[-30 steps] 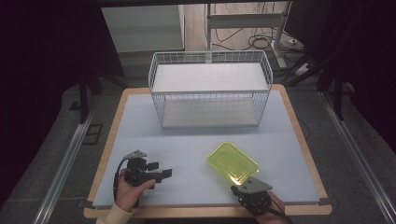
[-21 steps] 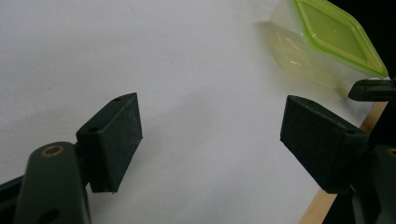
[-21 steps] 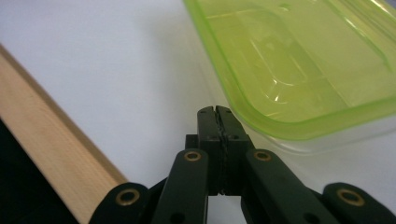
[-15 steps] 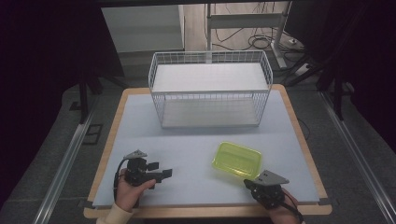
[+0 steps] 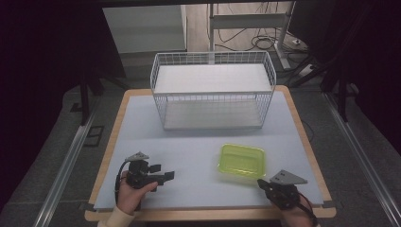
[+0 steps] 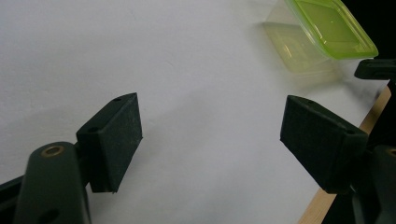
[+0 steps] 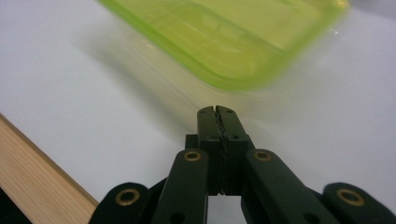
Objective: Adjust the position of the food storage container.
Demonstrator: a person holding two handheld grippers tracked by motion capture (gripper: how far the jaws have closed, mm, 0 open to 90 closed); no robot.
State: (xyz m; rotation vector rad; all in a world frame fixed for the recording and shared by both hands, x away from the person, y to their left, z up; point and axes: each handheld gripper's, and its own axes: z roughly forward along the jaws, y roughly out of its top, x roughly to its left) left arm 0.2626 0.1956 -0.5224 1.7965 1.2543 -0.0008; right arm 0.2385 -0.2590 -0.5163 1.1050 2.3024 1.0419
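Green and half transparent, the plastic container (image 5: pixel 241 160) lies flat on the pale blue surface (image 5: pixel 198 151), in its right half and nearer to the near edge than to the far one. It has its lid on and it is free; no gripper touches it.

The right gripper (image 5: pixel 265 183) is at the near right corner of the surface, just beside the near right corner of the container but apart from it. In the right gripper view its two black jaws are pressed together with nothing between them, and the tips (image 7: pixel 217 112) point at the rim of the container (image 7: pixel 224 42), which looks a little blurred there. The wooden border (image 7: pixel 37 168) of the surface runs at the lower left of that view.

The left gripper (image 5: pixel 163 172) is held by a hand (image 5: pixel 132 196) near the near left corner, well apart from the container. Its jaws stand wide apart over the bare surface and hold nothing. In the left gripper view the container (image 6: pixel 322 35) is seen far off at the upper right.

At the far edge of the surface stands a white wire basket (image 5: pixel 213 90).
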